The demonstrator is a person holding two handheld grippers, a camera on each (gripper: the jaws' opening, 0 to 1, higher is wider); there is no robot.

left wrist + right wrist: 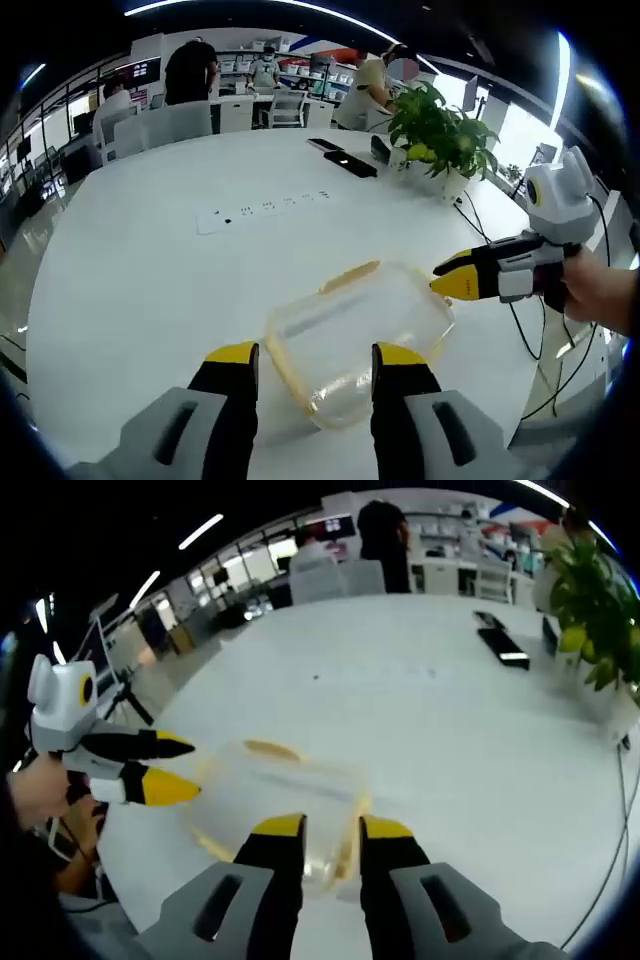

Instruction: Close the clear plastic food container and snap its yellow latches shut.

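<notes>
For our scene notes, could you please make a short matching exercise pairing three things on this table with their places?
Things:
1. container
2. plant
3. phone

Places:
A. far side of the table, in a white pot
B. lying flat, left of the plant in the left gripper view
C. near edge, between both grippers

Pairs: 1-C, 2-A, 3-B

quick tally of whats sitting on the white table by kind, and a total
clear food container: 1
potted plant: 1
dark phones or similar flat devices: 3, as far as the views let me tell
total: 5
</notes>
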